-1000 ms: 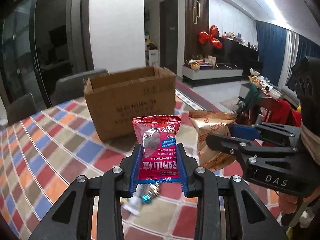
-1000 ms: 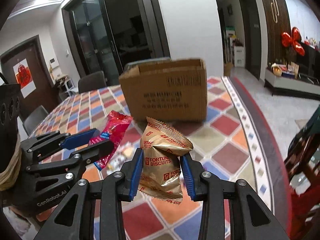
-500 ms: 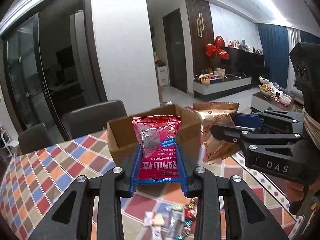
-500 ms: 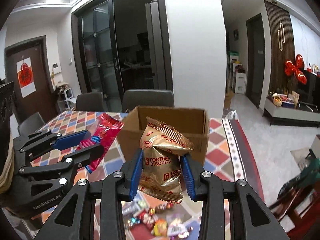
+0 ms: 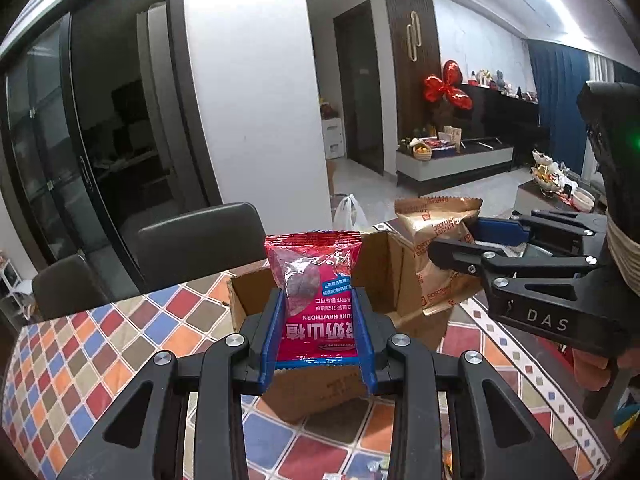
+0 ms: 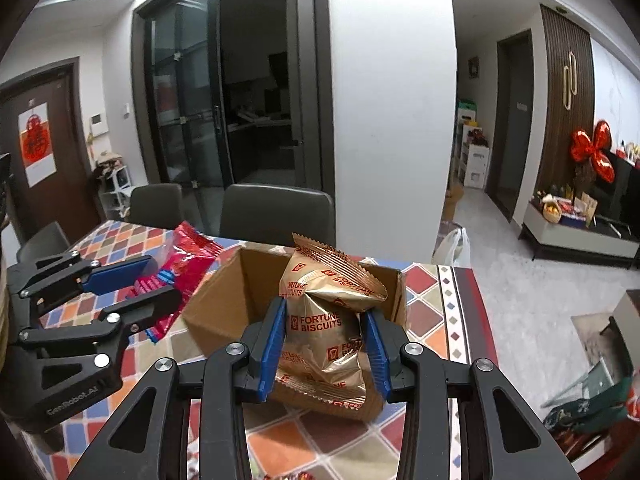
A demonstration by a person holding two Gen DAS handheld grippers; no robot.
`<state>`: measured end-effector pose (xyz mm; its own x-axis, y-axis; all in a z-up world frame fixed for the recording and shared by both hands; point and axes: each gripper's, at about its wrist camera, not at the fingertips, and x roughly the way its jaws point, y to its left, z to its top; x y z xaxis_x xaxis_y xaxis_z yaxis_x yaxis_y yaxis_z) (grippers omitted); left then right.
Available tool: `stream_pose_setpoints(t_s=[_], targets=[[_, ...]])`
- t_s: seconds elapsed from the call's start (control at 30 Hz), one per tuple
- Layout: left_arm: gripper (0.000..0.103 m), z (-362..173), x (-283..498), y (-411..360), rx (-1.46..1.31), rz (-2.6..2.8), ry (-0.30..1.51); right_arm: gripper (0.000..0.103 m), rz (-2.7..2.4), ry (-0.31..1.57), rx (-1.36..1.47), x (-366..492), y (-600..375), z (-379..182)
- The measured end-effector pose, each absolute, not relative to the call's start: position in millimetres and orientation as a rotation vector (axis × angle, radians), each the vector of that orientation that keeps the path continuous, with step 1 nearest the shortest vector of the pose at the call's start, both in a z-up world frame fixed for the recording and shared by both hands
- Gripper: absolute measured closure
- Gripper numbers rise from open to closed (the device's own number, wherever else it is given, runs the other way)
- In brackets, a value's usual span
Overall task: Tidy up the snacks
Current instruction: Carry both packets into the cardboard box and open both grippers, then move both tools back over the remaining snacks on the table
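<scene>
My left gripper [image 5: 318, 336] is shut on a red hawthorn snack packet [image 5: 316, 292] and holds it above the near edge of an open cardboard box [image 5: 392, 276]. My right gripper [image 6: 325, 340] is shut on a gold Fortune Biscuits packet [image 6: 324, 320] and holds it over the same box [image 6: 224, 304]. In the left wrist view the right gripper [image 5: 476, 240] and its gold packet [image 5: 436, 256] hang over the box's right side. In the right wrist view the left gripper [image 6: 128, 284] and the red packet [image 6: 180, 268] are left of the box.
The box stands on a table with a colourful diamond-pattern cloth [image 5: 100, 340]. Dark chairs [image 5: 200, 240] stand behind the table. A few small wrapped sweets [image 5: 372, 468] lie on the cloth near the bottom edge. The table edge runs along the right [image 6: 468, 320].
Both grippers have risen and moved forward with their packets, from low in front of the box to above its open top. The box interior now shows.
</scene>
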<state>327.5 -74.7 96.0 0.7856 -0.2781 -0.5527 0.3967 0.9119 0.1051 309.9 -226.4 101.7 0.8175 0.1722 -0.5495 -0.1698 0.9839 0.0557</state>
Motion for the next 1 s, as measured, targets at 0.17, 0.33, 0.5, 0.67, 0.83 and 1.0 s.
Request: stream_pose_setpoints(t_s=[0.17,0.33,0.5,0.67,0.83,1.0], targets=[[0.070,81.0,354.3,-81.4,0.221,-0.356,0.594,0.064,0.176,0.629,0.041,337.9,-235.0,93.5],[0.068,71.1,374.0,-91.2,0.218,-0.340,0.619,0.064,0.164,0.659,0.086,359.6,-241.3,85.0],[0.040,66.0,374.8,-88.0,0.218,-0.284,0.608,0.036,0.121,0.661,0.063,366.0,-242.9,80.1],[0.040,65.0,346.8,-78.8,0.236,-0.273,0.577,0.036,0.099,0.649,0.047,348.5,-244.0,80.0],[0.040,68.8,311.9,-69.0,0.237,-0.280,0.536,0.036,0.129,0.619,0.046,311.9,-238.6,82.4],[0.040,70.1,268.5,-64.1,0.247,-0.290,0.499,0.036,0.163,0.584,0.049,275.4,-231.0,86.6]])
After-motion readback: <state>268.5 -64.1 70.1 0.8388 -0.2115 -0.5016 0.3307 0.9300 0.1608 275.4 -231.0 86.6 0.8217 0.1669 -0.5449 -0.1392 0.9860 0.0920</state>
